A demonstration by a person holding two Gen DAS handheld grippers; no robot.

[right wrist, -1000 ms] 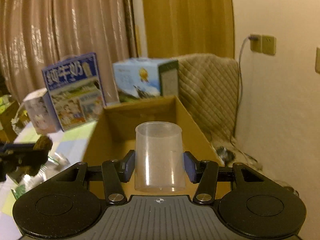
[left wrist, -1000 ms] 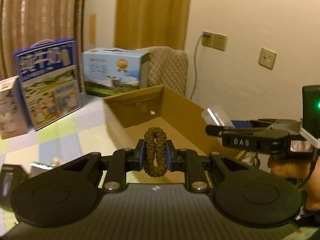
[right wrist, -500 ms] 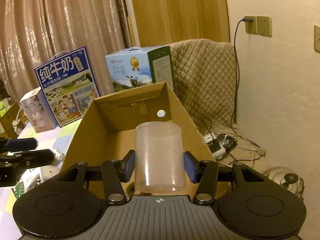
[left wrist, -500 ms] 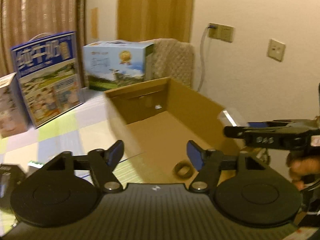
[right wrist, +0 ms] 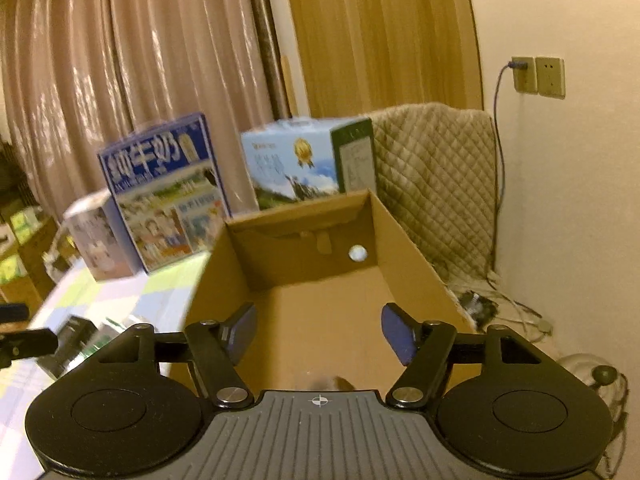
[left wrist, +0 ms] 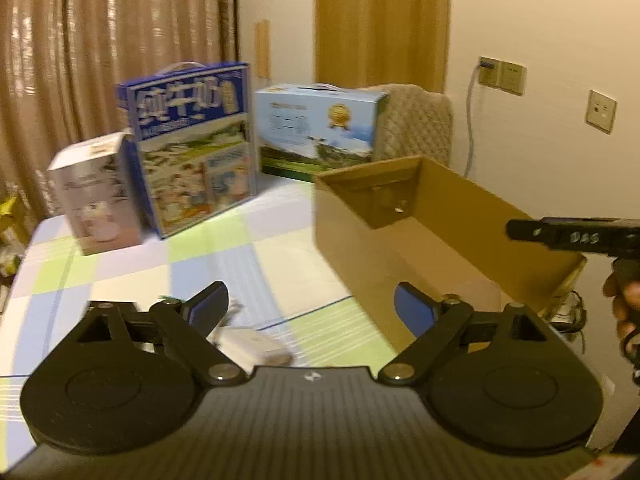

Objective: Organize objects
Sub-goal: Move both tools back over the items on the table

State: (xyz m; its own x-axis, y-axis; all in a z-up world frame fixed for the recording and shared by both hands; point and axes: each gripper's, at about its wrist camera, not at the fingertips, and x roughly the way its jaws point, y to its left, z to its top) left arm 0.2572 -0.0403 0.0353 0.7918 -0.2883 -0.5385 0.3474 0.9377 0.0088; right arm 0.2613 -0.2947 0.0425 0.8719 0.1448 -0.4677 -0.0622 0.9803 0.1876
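The open cardboard box stands on the right of the chequered table. My left gripper is open and holds nothing, hanging over the table just left of the box. A small white block lies under it. My right gripper is open and holds nothing above the inside of the box. A blurred pale shape shows at the box floor just past its body. The left wrist view catches the right gripper's finger and a hand over the box's right side.
At the back of the table stand a blue milk carton, a light blue carton and a white box. A quilted chair and floor cables sit right of the box. Dark and green items lie on the table's left.
My left gripper opened, dropped the brown braided ring into the box, then swung left over the table. My right gripper opened and let go of the clear cup, now out of sight.
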